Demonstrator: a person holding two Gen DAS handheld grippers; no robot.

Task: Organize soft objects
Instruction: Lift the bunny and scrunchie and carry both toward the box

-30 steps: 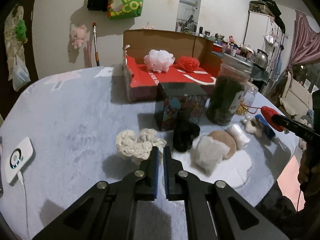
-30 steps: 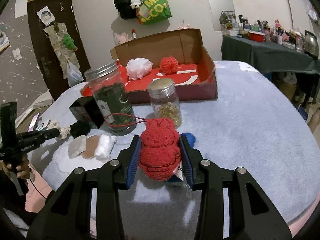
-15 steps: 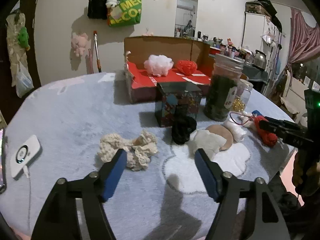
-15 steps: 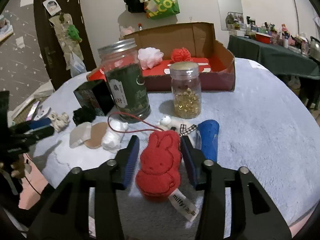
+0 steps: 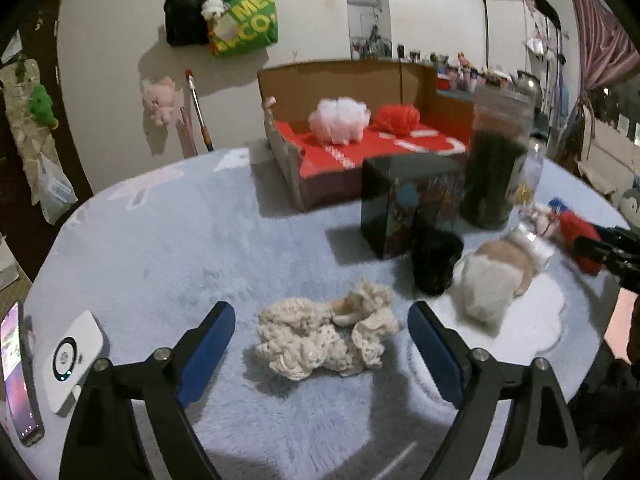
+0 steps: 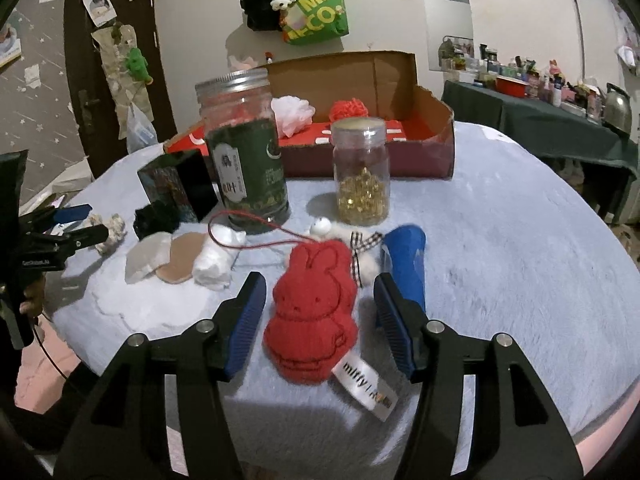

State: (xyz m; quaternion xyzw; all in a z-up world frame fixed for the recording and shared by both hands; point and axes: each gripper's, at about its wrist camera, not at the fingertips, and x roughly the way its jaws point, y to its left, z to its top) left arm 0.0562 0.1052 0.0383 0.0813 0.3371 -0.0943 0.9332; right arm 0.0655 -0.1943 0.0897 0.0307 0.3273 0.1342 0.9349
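Observation:
My left gripper [image 5: 320, 340] is open, its jaws on either side of a cream crocheted cloth [image 5: 326, 338] lying on the blue-grey table cover. My right gripper [image 6: 320, 320] is open around a red knitted rabbit toy [image 6: 314, 312] with a white tag, which lies flat on the table. A black soft lump [image 5: 434, 258], white and tan pads [image 5: 496, 276] and a blue cloth roll [image 6: 404, 260] lie nearby. A cardboard box with a red floor [image 5: 352, 152] at the back holds a pink pouf [image 5: 340, 120] and a red pouf [image 5: 396, 118].
A tall green jar [image 6: 244, 160], a small jar of gold bits [image 6: 362, 172] and a dark printed box [image 5: 400, 208] stand between the soft things and the cardboard box. A white device [image 5: 74, 358] and a phone [image 5: 18, 376] lie at the left edge.
My left gripper has opened and now straddles the cream cloth. My right gripper has lowered the red rabbit to the table and opened, letting it go.

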